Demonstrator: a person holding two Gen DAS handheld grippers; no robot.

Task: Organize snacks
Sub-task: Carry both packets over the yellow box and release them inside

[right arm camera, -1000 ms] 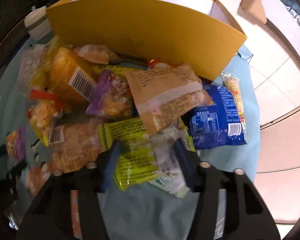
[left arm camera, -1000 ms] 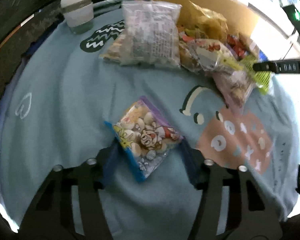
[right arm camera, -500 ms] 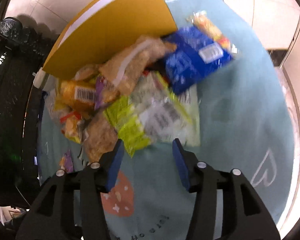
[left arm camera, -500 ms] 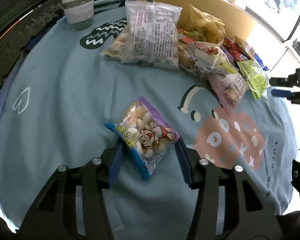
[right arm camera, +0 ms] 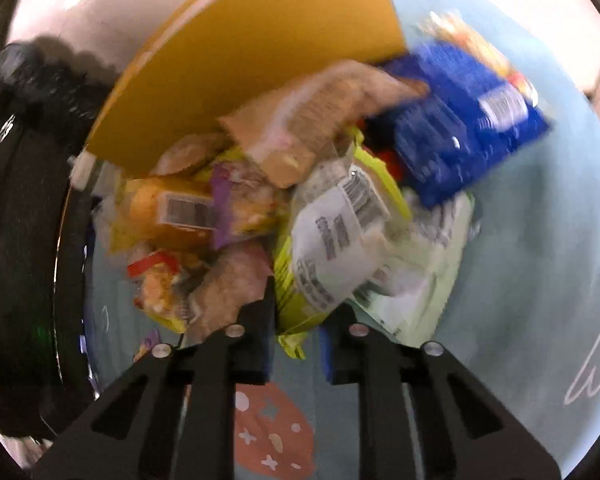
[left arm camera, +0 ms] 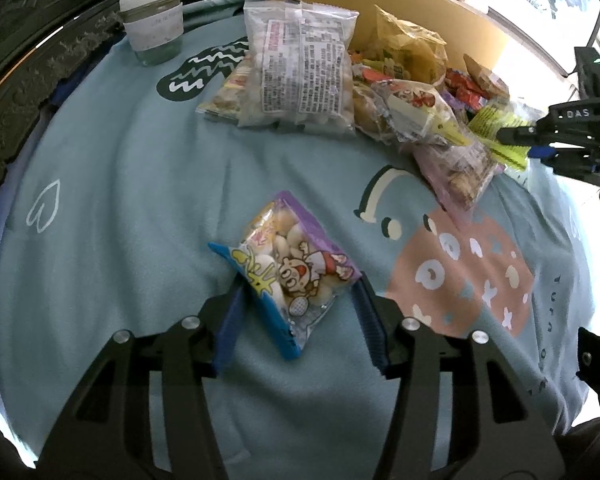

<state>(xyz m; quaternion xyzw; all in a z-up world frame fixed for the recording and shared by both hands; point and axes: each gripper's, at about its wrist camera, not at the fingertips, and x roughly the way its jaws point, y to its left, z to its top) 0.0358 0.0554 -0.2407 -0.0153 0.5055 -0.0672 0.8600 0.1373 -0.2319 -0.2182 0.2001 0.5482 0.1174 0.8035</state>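
A small cartoon snack bag [left arm camera: 290,270] with purple and blue edges lies on the light blue cloth [left arm camera: 120,184], between the open fingers of my left gripper [left arm camera: 296,312]. A heap of snack packets [left arm camera: 400,92] lies at the far side against a yellow cardboard box [left arm camera: 420,4]. My right gripper [right arm camera: 296,332] has its jaws narrowed around the end of a yellow-green packet [right arm camera: 300,292] at the near edge of the heap; in the left wrist view it [left arm camera: 516,140] shows at the right, on that packet [left arm camera: 496,128].
A lidded cup [left arm camera: 153,20] stands at the far left. A large clear bag of white puffs [left arm camera: 300,72] fronts the heap. A blue packet [right arm camera: 460,120] and a tan packet [right arm camera: 312,116] lie by the box [right arm camera: 260,48]. A dark carved edge [left arm camera: 16,80] borders the left.
My right gripper went back to the heap and narrowed its jaws around the yellow-green packet. My left gripper stayed open around the cartoon bag, moving slightly closer.
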